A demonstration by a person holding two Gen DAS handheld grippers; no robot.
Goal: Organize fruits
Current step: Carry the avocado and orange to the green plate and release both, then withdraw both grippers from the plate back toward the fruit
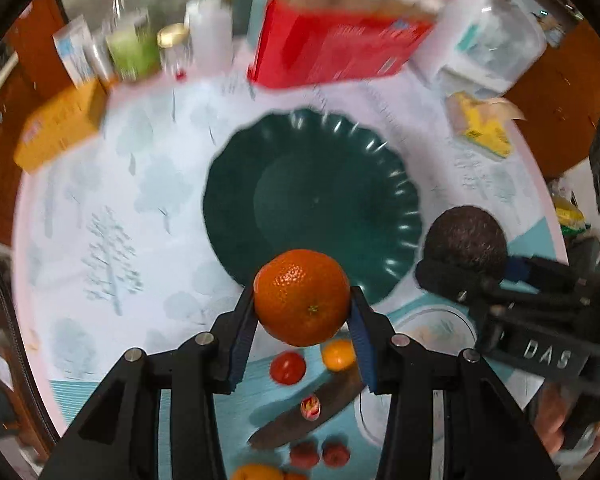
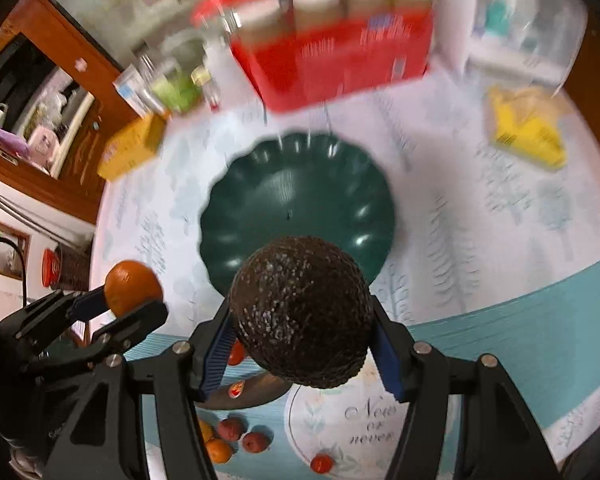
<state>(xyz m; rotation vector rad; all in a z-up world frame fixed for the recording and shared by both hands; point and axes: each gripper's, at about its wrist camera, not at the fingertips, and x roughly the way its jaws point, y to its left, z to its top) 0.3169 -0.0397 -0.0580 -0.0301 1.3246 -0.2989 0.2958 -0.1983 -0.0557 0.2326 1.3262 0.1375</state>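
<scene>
Bare green plate (image 1: 312,204); fruit alongside

Looks like a home dining spot. Printed tablecloth (image 1: 112,208), green plate (image 1: 312,200), far jars (image 1: 172,46) and red carton (image 1: 340,36) (blurred), wooden cabinetry (image 2: 80,76) behind.

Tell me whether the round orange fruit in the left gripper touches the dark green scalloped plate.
Apart. The right wrist view shows the orange fruit held by the left gripper, off to the side of the green plate.

Left tongs (image 1: 303,308) gripping orange (image 1: 302,297) above green plate (image 1: 312,204), right tongs (image 1: 466,268) holding avocado (image 1: 466,238)
</scene>
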